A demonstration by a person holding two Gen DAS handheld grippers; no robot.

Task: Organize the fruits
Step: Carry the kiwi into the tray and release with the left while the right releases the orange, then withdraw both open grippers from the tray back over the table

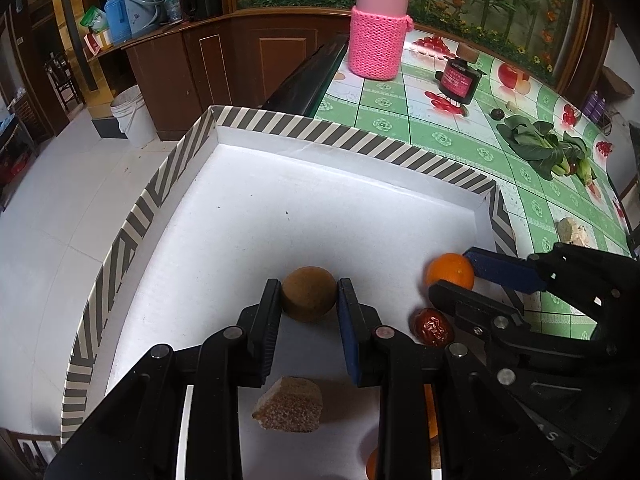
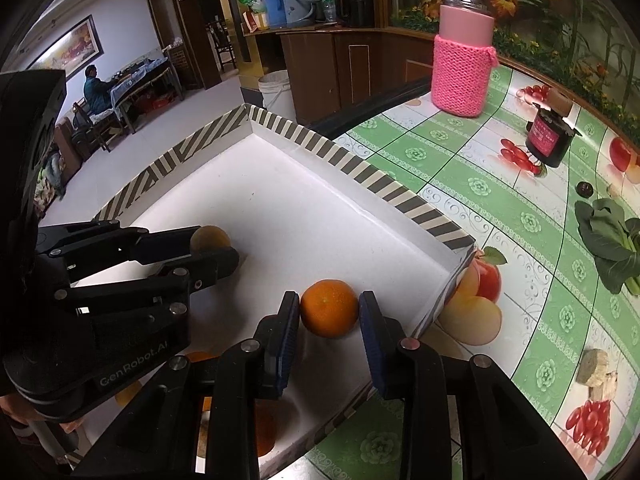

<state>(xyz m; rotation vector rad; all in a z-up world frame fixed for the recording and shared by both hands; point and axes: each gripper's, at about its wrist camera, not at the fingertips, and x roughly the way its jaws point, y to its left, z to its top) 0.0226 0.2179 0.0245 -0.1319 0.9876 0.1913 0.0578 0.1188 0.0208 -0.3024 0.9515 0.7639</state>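
A white box with a striped rim (image 1: 344, 140) (image 2: 360, 168) lies on the table. My left gripper (image 1: 308, 292) has its fingers on both sides of a brown round fruit (image 1: 309, 294) (image 2: 210, 237) on the box floor, with small gaps. My right gripper (image 2: 329, 308) (image 1: 452, 272) brackets an orange (image 2: 329, 308) (image 1: 450, 270) near the box's right wall, with small gaps as well. A red date (image 1: 433, 327) lies beside the orange. A brown crusty chunk (image 1: 288, 404) lies under the left gripper. More orange fruit (image 2: 264, 428) shows partly hidden below the right gripper.
On the green patterned tablecloth (image 2: 520, 216) stand a pink knitted-sleeve bottle (image 1: 378, 28) (image 2: 464, 64) and a dark jar (image 1: 458, 80) (image 2: 548, 136). Leafy greens (image 1: 544, 144) (image 2: 612, 240) and pale chunks (image 2: 596, 372) (image 1: 574, 231) lie to the right. A white bucket (image 1: 132, 114) stands on the floor.
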